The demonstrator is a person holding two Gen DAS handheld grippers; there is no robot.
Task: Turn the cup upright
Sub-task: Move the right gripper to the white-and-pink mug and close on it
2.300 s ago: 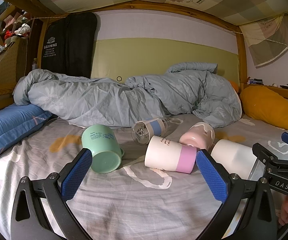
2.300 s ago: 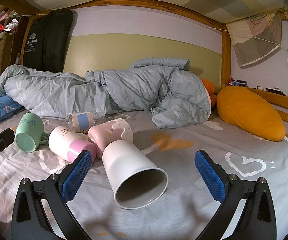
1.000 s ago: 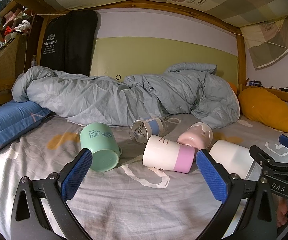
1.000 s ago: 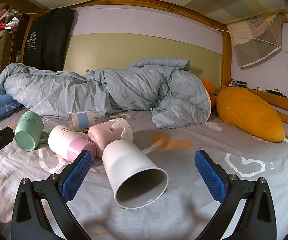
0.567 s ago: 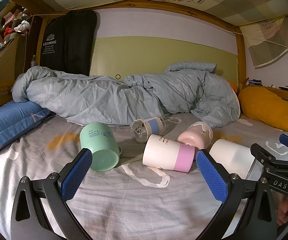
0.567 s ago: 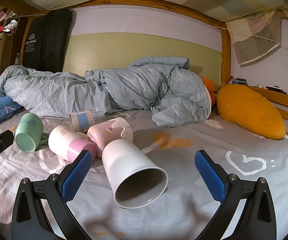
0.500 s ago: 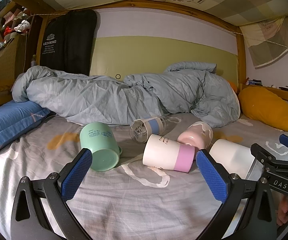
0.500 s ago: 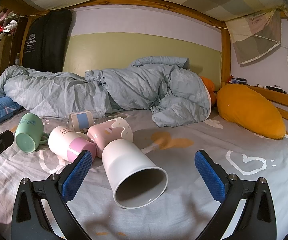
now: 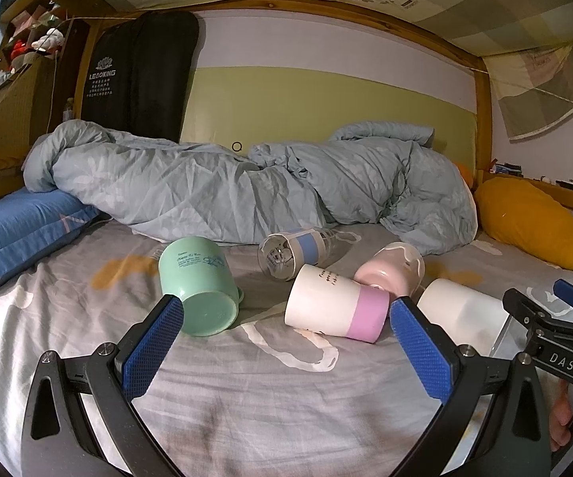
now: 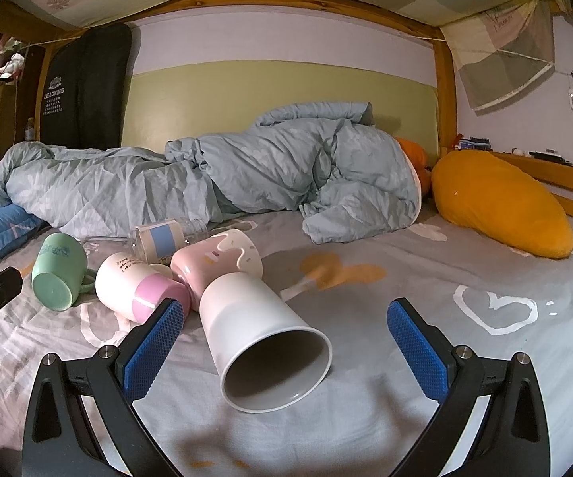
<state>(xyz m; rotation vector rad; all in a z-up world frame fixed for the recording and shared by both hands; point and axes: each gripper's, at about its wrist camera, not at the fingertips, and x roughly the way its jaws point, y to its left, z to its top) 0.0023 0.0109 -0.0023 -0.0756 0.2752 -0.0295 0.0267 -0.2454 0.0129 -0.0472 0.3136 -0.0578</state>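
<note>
Nothing much has shifted since the earlier frames: both grippers hover low over the bed [image 10: 485,270], only drifting a touch. Nearest in, the right gripper [image 10: 284,340] has its fingers spread wide and empty, and the white cup [image 10: 262,332] lies on its side right between them, mouth gaping toward the camera. That looks like the one to right first. Best bet, I'd say: ease forward, close across the wall near the rim, then swing the mouth up and set the base flat, since the soft sheet could let it tip. The left gripper [image 9: 286,344] is also parted, holding nothing. Just behind, the pink-banded cup [image 9: 336,305] and pink cup [image 9: 392,268] crowd the white one's base, so lift clear. Further left lies the green mug [image 9: 199,280], behind it a clear bottle [image 9: 292,252], then the rumpled duvet [image 9: 246,190].
</note>
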